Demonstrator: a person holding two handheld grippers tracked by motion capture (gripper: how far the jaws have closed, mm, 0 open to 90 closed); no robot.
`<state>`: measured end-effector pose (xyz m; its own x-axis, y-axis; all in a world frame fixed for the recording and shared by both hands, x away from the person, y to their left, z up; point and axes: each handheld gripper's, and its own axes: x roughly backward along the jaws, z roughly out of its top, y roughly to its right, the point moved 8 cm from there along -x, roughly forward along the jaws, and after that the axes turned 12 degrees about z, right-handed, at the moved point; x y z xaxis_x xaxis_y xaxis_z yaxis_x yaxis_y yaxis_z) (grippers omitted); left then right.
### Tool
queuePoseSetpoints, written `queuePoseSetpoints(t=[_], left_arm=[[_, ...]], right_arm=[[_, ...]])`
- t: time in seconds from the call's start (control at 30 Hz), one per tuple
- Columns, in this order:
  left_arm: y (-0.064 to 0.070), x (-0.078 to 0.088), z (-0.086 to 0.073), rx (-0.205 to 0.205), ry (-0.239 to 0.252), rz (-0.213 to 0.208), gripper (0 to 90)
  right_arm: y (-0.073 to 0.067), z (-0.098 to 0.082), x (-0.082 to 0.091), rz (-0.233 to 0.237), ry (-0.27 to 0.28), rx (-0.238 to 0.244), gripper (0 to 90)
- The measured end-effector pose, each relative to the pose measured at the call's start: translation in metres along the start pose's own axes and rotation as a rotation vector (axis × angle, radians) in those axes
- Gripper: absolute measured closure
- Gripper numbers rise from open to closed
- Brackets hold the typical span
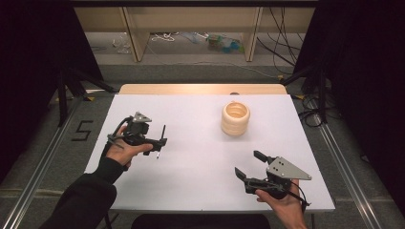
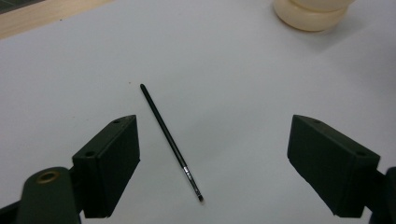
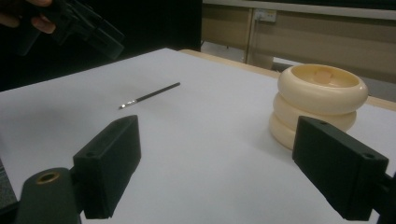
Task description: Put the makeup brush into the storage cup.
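Note:
A thin black brush point(image 2: 170, 140) with a small metal ferrule near its tip lies flat on the white table point(image 1: 191, 167). My left gripper point(image 2: 212, 135) hovers over it, open, and the brush sits between the jaws, nearer the left one. From above, the left gripper point(image 1: 155, 142) is at the table's left with the brush point(image 1: 163, 131) under it. A cream ringed pot point(image 1: 235, 118) stands at the back right, also the pot point(image 3: 320, 105). My right gripper point(image 1: 249, 164) is open and holds nothing near the front right, its jaws point(image 3: 217, 126) pointing toward the brush point(image 3: 149, 96).
The table's wooden far edge point(image 1: 200, 88) borders a floor with cables and shelf legs point(image 1: 136, 36). Dark curtains hang on both sides. The pot's base point(image 2: 310, 11) lies beyond the left gripper. The left hand and gripper point(image 3: 88, 25) sit far off in the right gripper view.

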<state>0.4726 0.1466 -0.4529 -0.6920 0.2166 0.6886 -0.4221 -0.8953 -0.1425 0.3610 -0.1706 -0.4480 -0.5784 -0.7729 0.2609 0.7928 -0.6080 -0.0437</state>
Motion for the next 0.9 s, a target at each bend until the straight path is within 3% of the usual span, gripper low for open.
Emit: queuePoseSetpoints(t=[0.1, 0.13, 0.23, 0.63, 0.9], left_arm=[[0.000, -0.009, 0.002, 0.010, -0.016, 0.013, 17.2], [0.000, -0.011, 0.002, 0.015, -0.023, 0.010, 17.1], [0.001, -0.018, 0.003, 0.014, -0.037, 0.013, 17.2], [-0.003, -0.038, 0.000, 0.018, -0.112, 0.026, 18.6], [-0.006, -0.046, 0.001, 0.017, -0.162, 0.032, 19.2]], right_arm=[[-0.002, -0.001, 0.000, 0.010, -0.005, -0.013, 16.6], [-0.001, 0.000, 0.000, 0.005, 0.001, 0.005, 16.7], [-0.004, -0.002, -0.001, 0.025, -0.013, -0.017, 16.7], [-0.003, -0.001, -0.001, 0.020, -0.018, 0.010, 16.7], [-0.005, -0.003, -0.002, 0.028, -0.027, -0.013, 16.7]])
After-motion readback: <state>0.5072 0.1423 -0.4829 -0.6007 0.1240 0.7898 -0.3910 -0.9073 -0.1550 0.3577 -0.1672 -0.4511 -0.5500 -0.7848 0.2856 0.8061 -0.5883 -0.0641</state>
